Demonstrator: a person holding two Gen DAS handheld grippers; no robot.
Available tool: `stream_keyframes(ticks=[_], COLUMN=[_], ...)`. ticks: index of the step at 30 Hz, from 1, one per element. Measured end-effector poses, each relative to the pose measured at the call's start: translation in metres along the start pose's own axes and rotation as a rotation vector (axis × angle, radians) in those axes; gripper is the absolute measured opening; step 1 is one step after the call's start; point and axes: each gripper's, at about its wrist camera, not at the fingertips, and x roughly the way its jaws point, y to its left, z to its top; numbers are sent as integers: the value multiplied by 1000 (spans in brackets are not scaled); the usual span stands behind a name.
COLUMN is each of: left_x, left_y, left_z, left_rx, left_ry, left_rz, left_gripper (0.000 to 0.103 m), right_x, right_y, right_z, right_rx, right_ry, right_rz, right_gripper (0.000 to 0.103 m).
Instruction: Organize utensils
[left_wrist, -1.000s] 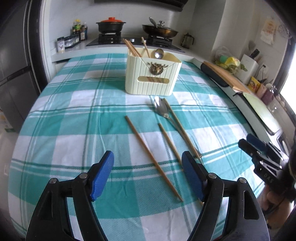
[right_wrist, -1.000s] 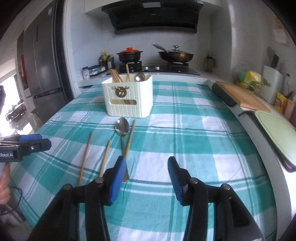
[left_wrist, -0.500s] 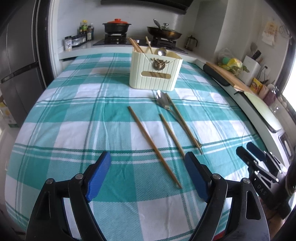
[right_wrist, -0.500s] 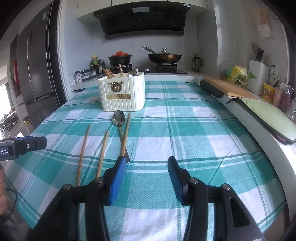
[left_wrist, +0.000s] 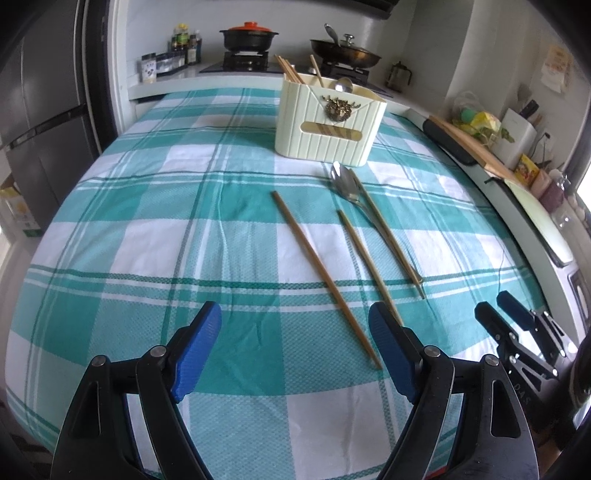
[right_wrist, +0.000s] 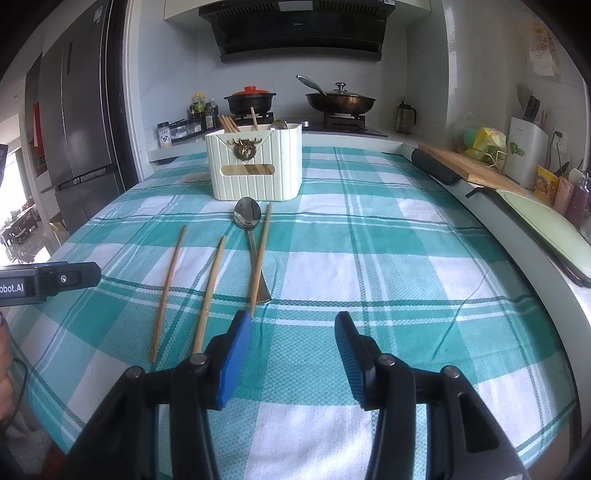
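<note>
Three wooden chopsticks lie on the checked tablecloth: a left one (left_wrist: 325, 277) (right_wrist: 168, 290), a middle one (left_wrist: 365, 266) (right_wrist: 210, 291) and a right one (left_wrist: 388, 230) (right_wrist: 260, 254). A metal spoon (left_wrist: 345, 184) (right_wrist: 247, 216) lies beside the right one. A cream utensil holder (left_wrist: 328, 123) (right_wrist: 255, 164) behind them holds chopsticks and a spoon. My left gripper (left_wrist: 295, 343) is open and empty, above the near table edge. My right gripper (right_wrist: 291, 350) is open and empty, near the chopsticks' close ends; it also shows in the left wrist view (left_wrist: 506, 317).
The table (right_wrist: 406, 258) has a teal and white cloth. A counter to the right carries a cutting board (right_wrist: 469, 166) and a pale tray (right_wrist: 543, 225). A stove with a pot (right_wrist: 251, 101) and pan (right_wrist: 340, 99) is behind. A fridge (right_wrist: 81, 129) stands left.
Both grippers have pulled back from the holder and levelled out, so more of the kitchen shows. The utensils on the cloth have not moved. Both grippers stay open.
</note>
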Motion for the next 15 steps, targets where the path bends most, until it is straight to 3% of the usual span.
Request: stream_keyframes(ticks=[15], left_x=[11], left_y=[9], left_z=[0], left_rx=[-37], left_ry=[23], left_rz=[26], left_gripper=[83], right_x=[3], right_y=[1], right_z=[-1], right_rx=[0], right_ry=[6], right_rz=[2], right_gripper=[48])
